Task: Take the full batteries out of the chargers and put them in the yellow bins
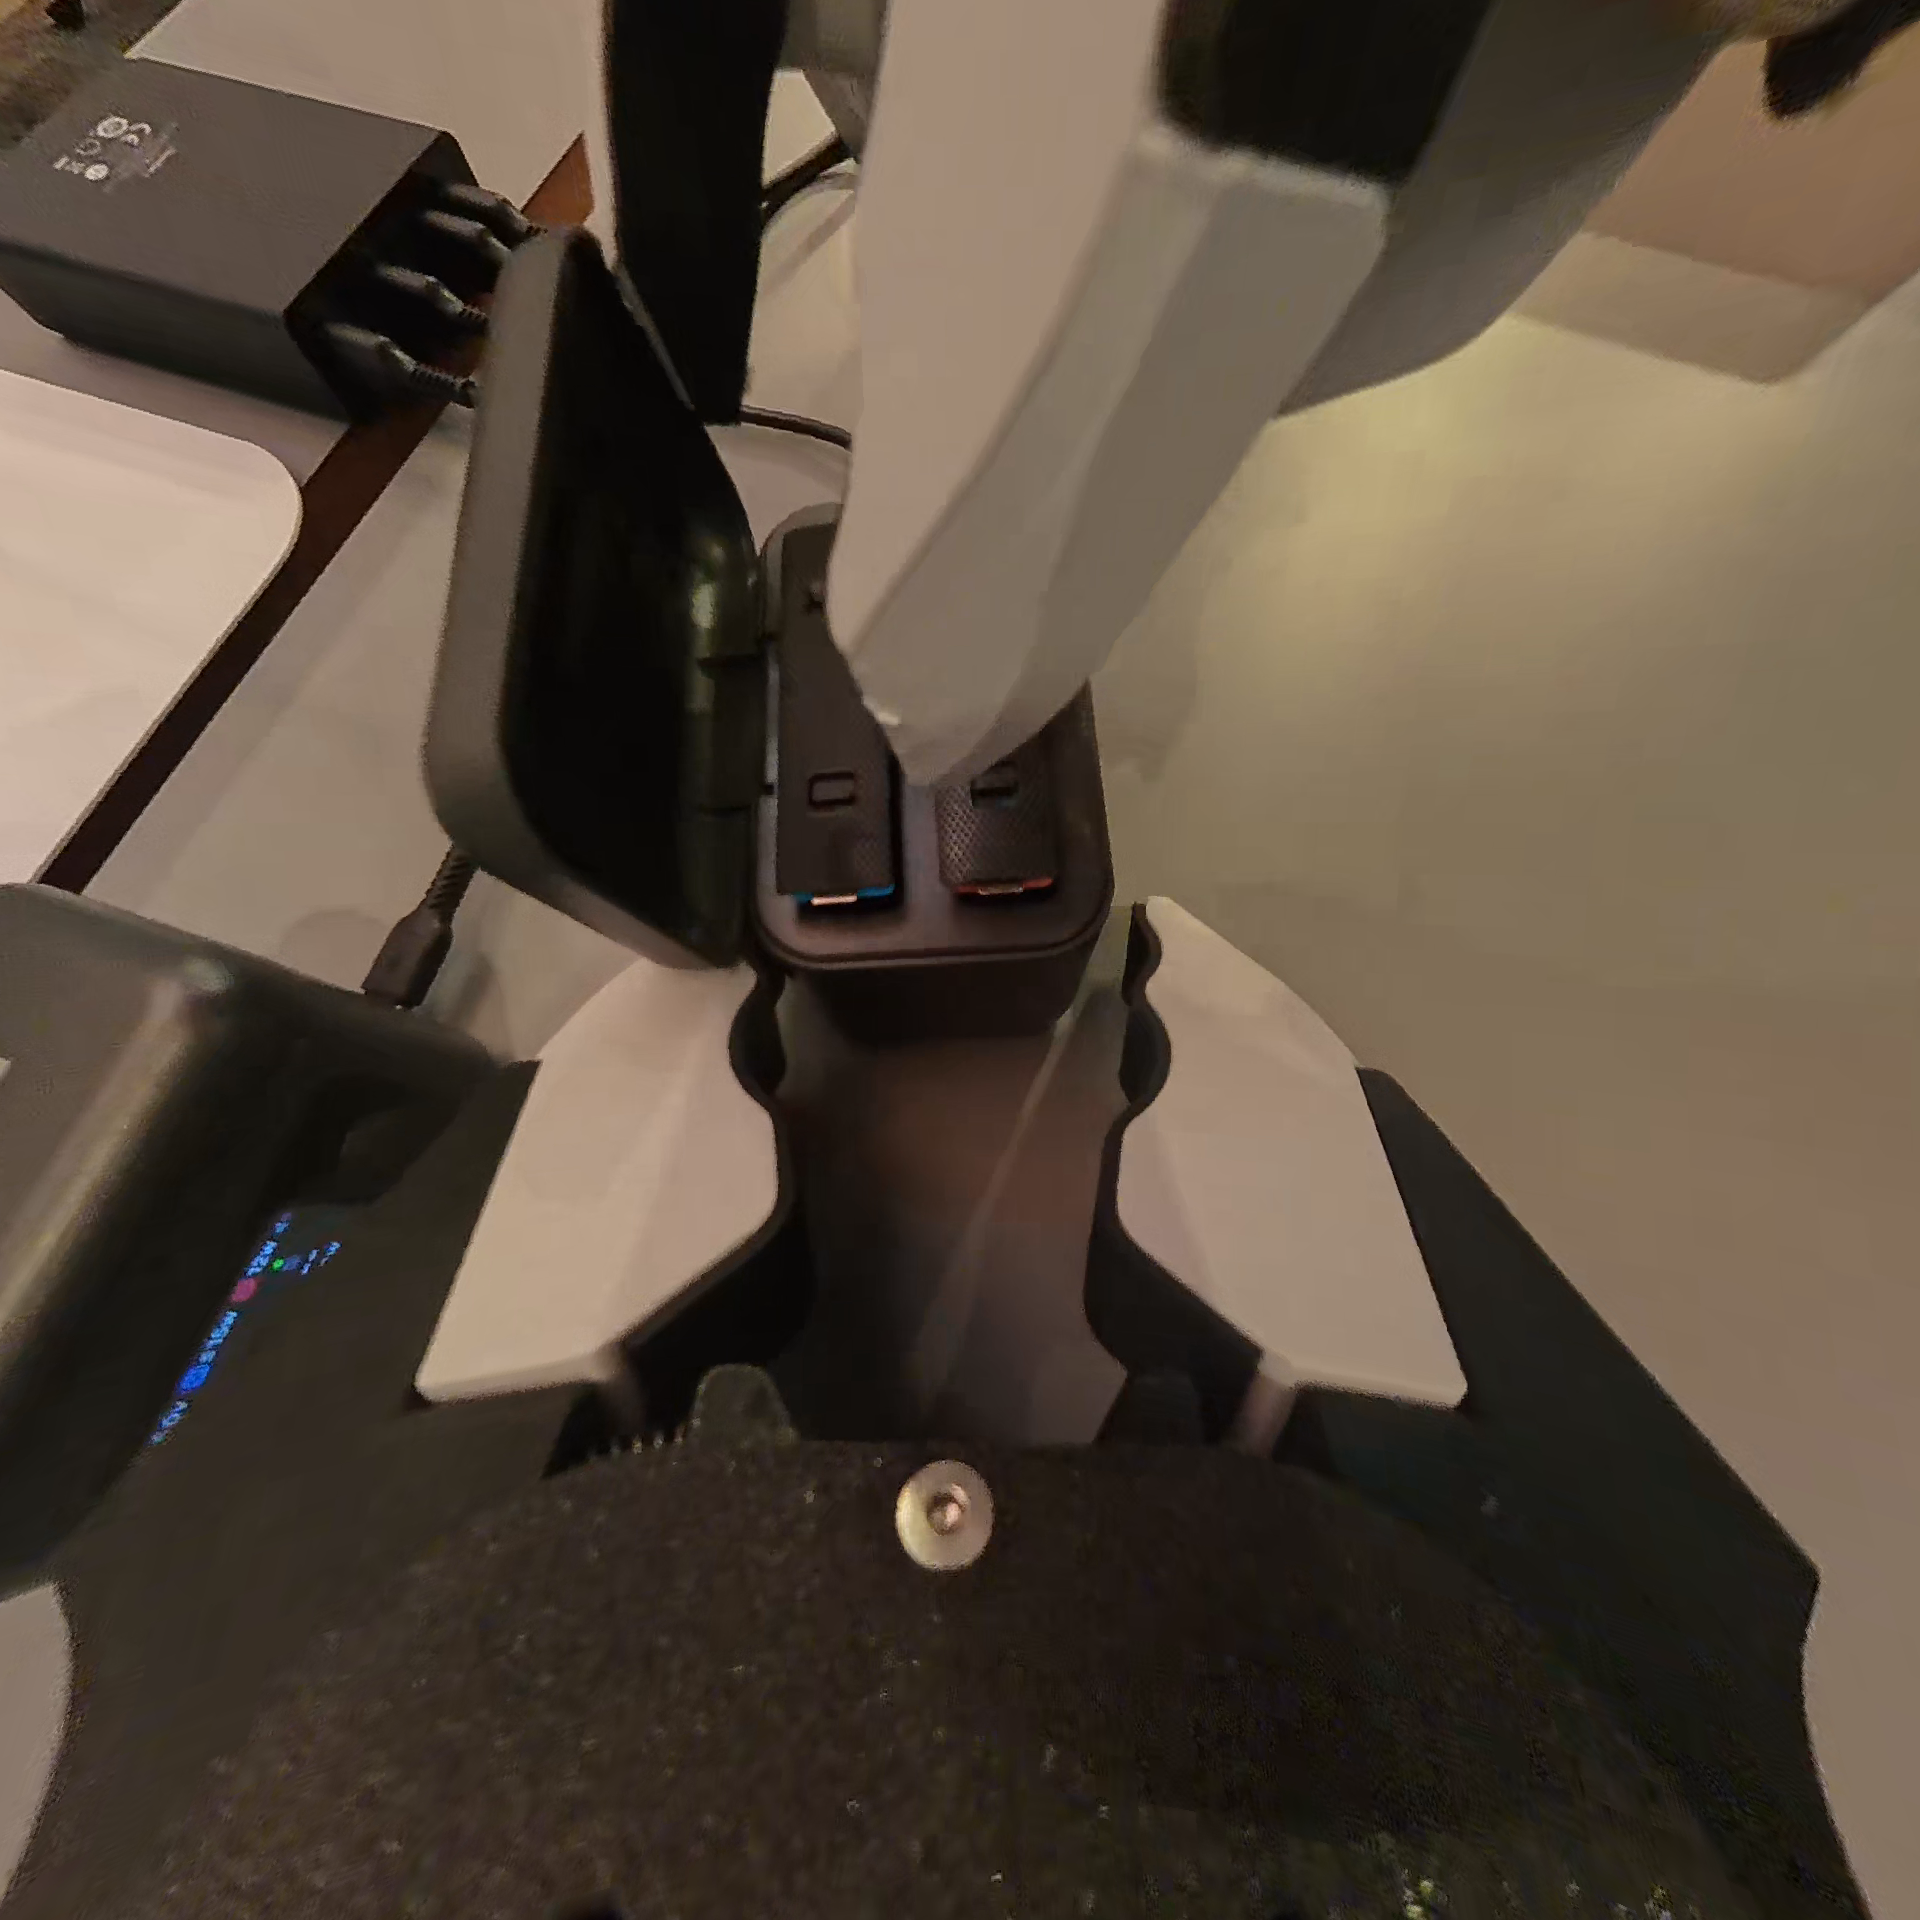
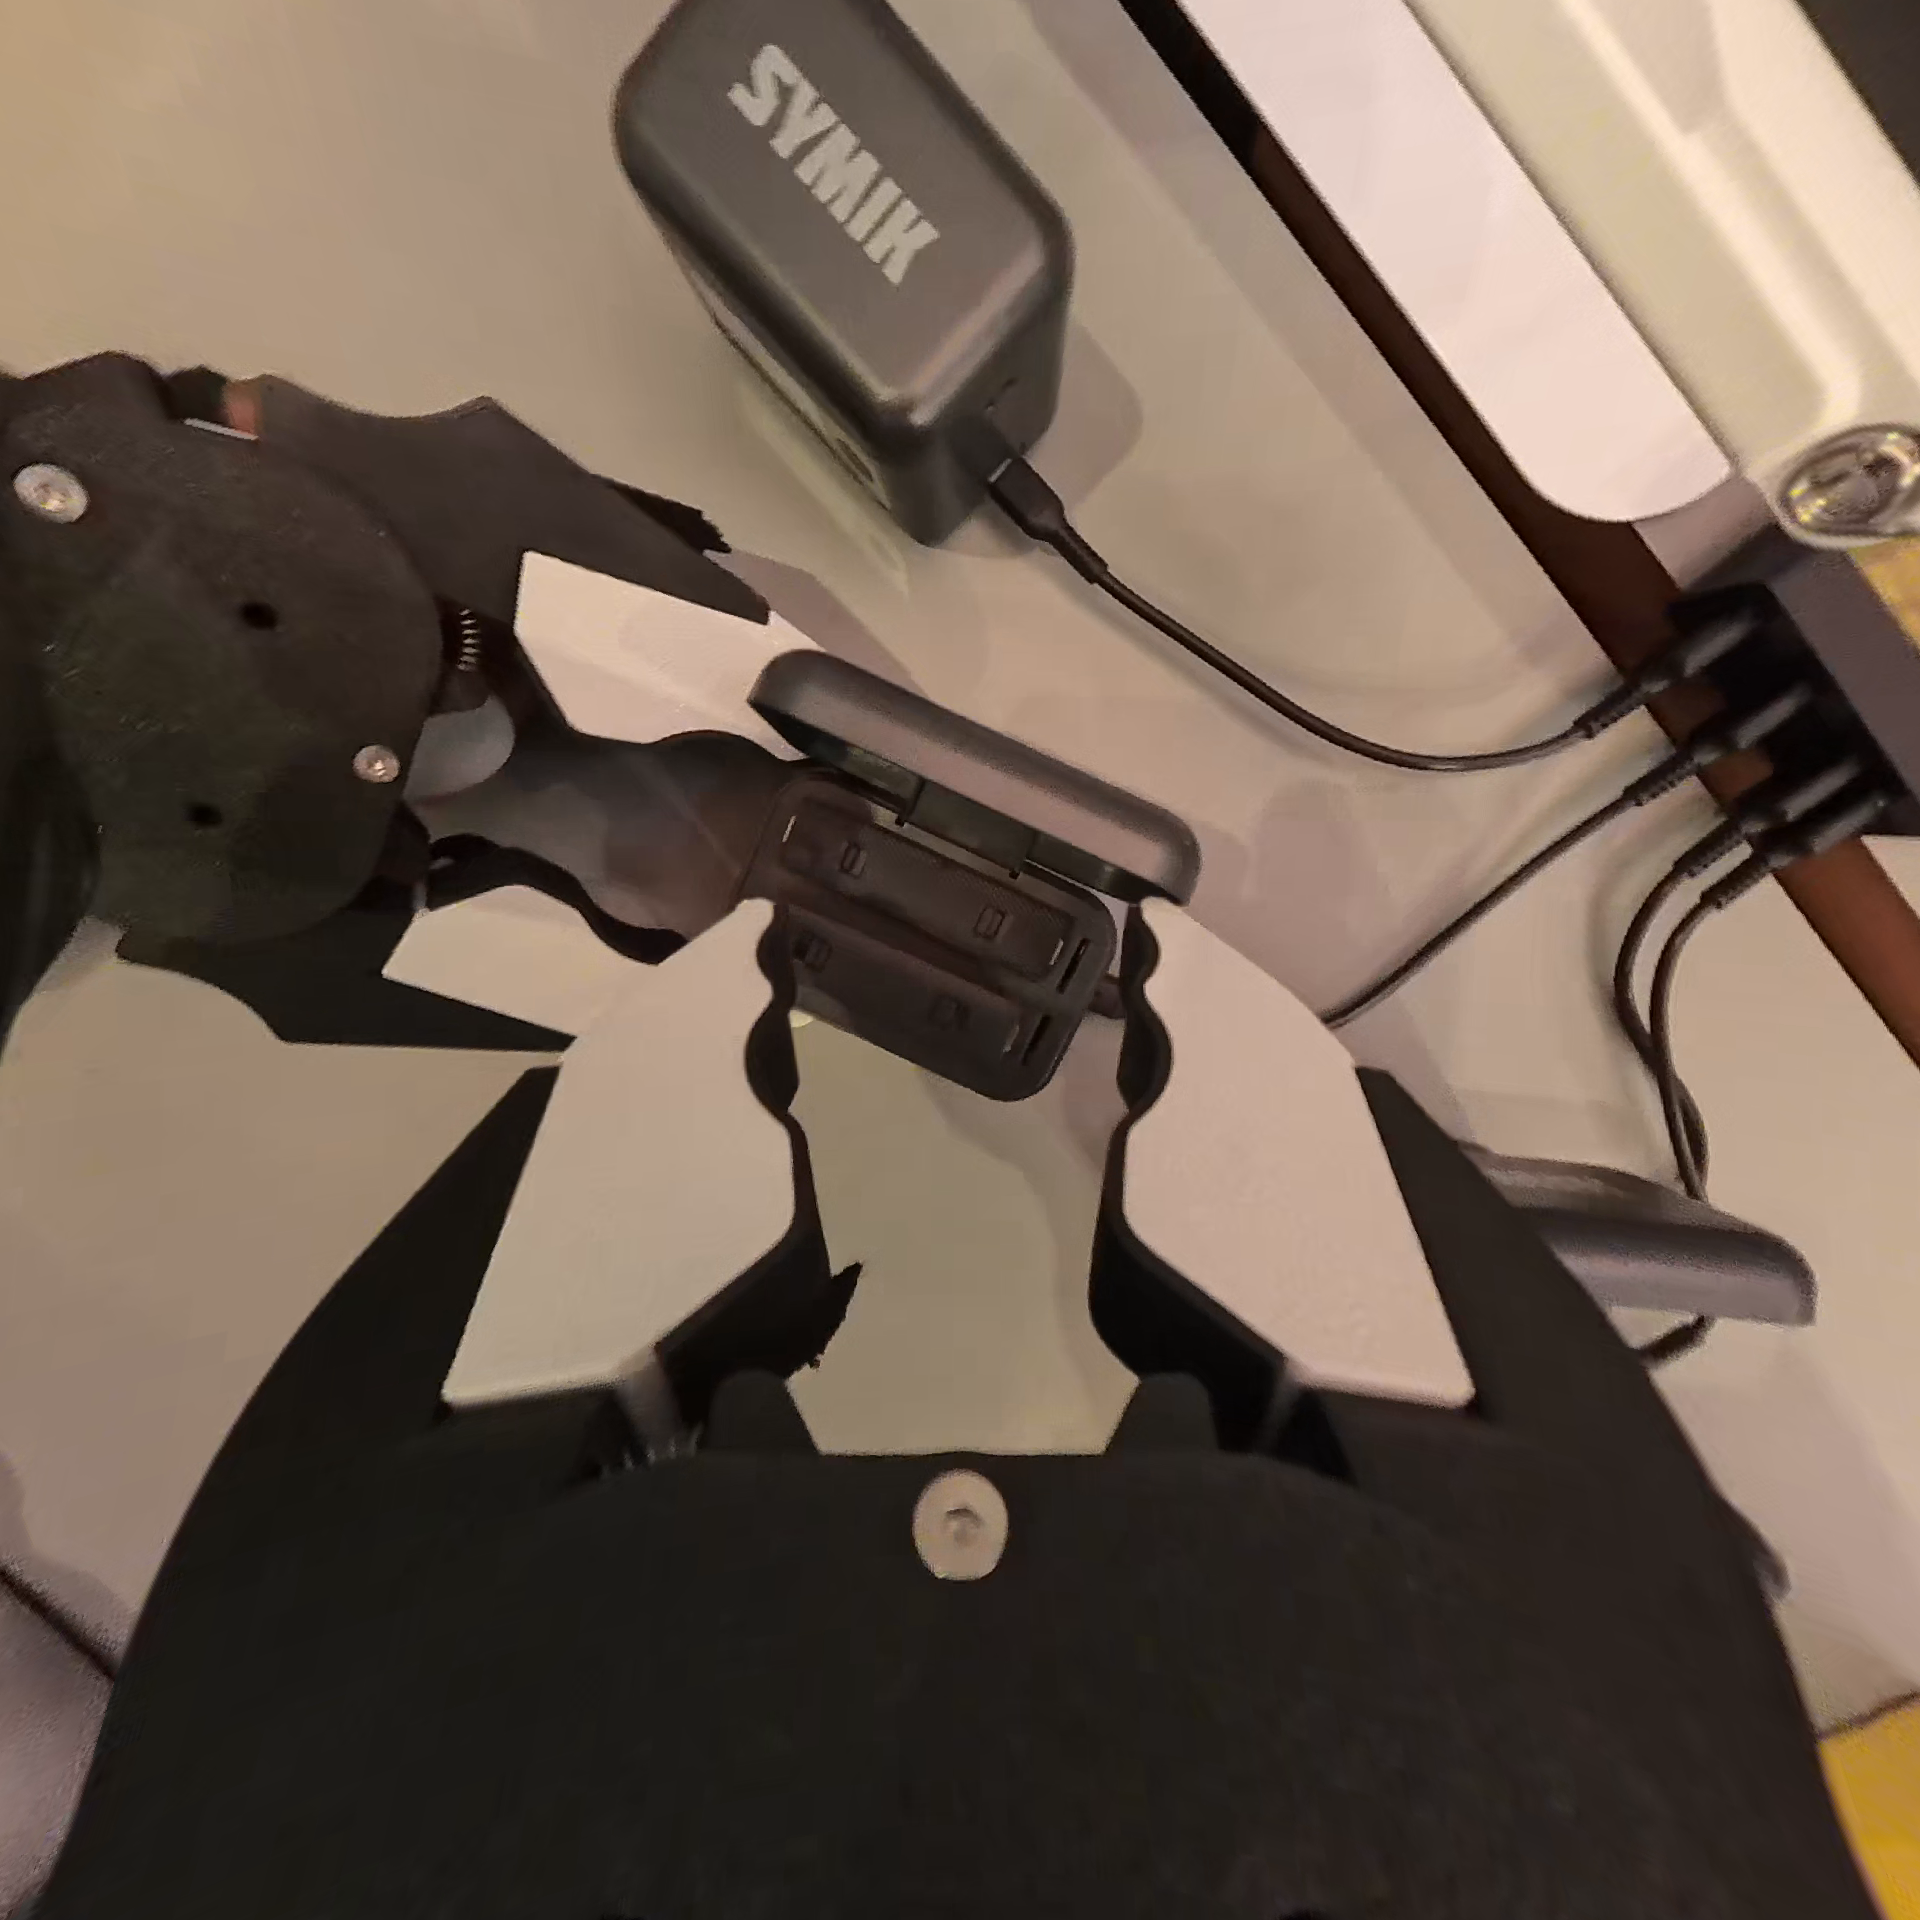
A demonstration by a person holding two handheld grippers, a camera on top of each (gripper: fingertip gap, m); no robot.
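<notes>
While the left gripper (image 2: 644, 831) clamps the near end of the open charger (image 2: 935, 935) on the worktop (image 2: 260, 208), its lid (image 2: 977, 769) stands up on the far side. Two batteries (image 2: 935, 904) lie side by side in their slots, long axes running left to right. At right, the right gripper (image 2: 951, 977), jaws apart and empty, hovers directly over them, the nearer one to pull. No yellow bin shows clearly.

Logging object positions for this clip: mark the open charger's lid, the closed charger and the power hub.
lid (image 1: 582, 644), left wrist view, dark inner face.
closed charger (image 2: 831, 270), right wrist view, top face.
power hub (image 1: 187, 218), left wrist view, top face.
</notes>
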